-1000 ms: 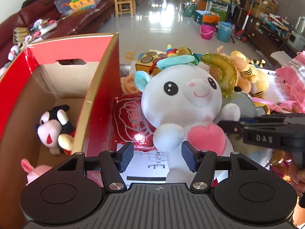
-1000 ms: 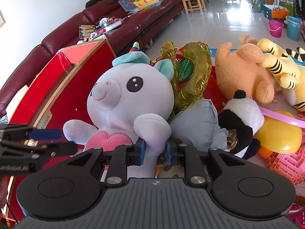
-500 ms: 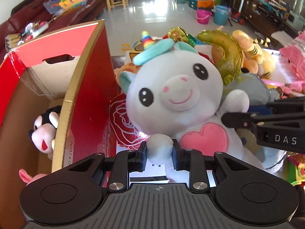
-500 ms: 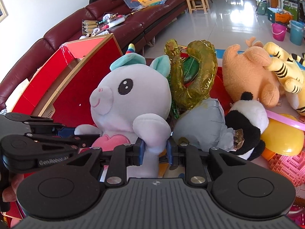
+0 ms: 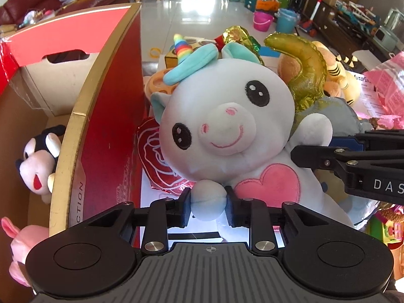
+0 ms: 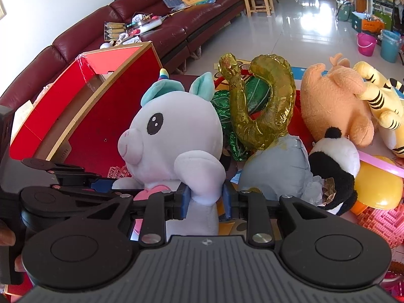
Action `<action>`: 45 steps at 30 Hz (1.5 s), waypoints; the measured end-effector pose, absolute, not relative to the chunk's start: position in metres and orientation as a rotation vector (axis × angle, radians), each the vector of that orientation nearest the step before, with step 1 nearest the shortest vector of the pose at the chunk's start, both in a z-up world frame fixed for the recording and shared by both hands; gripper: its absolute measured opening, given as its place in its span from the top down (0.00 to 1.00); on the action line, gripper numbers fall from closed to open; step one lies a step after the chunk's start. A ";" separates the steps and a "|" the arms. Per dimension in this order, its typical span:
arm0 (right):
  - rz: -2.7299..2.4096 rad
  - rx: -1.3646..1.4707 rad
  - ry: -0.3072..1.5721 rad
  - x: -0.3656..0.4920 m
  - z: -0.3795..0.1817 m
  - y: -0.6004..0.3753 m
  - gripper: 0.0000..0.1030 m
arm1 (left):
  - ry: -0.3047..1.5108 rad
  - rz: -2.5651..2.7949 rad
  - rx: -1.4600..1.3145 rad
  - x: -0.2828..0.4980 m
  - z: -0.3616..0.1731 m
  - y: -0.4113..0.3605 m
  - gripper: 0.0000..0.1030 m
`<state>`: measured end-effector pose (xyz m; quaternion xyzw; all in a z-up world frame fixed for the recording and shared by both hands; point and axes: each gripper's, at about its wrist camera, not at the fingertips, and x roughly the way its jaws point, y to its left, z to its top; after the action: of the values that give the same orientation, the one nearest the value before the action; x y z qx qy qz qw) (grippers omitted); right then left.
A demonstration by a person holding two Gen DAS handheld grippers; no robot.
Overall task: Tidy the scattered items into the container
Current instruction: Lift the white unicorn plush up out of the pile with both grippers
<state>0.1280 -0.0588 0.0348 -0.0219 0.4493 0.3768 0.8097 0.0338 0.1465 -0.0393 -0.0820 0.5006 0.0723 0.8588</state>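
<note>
One white unicorn plush [image 5: 227,131], one red box [image 5: 106,116] at 9 o'clock holding two plushies. Left gripper [image 5: 207,203] and right gripper [image 6: 205,199] level, each clamped on one paw.

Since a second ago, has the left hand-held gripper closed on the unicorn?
Yes. The left hand-held gripper was open below the unicorn plush; now it pinches its paw, nearer the red box.

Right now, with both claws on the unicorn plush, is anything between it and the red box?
Only the box's own near wall. The unicorn plush, held by the left claw and the right claw, sits just outside that wall and must clear its gold rim. Inside, a cow plush and a pink plush lie against the wall.
</note>
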 end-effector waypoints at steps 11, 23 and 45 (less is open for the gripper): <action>0.799 -0.026 0.996 0.132 0.029 -0.048 0.67 | 1.081 0.165 -0.131 0.042 -0.041 0.143 0.60; 0.787 -0.080 0.969 0.123 0.041 -0.048 0.73 | 1.013 0.179 -0.135 0.031 -0.025 0.141 0.80; 0.856 -0.177 0.699 0.096 0.121 -0.045 0.75 | 0.804 0.218 -0.221 -0.006 0.051 0.129 0.81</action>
<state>0.0965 -0.0450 0.1208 -0.0837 0.3315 0.4060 0.8475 -0.0056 0.1292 0.0506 -0.1069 0.3896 0.1056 0.9086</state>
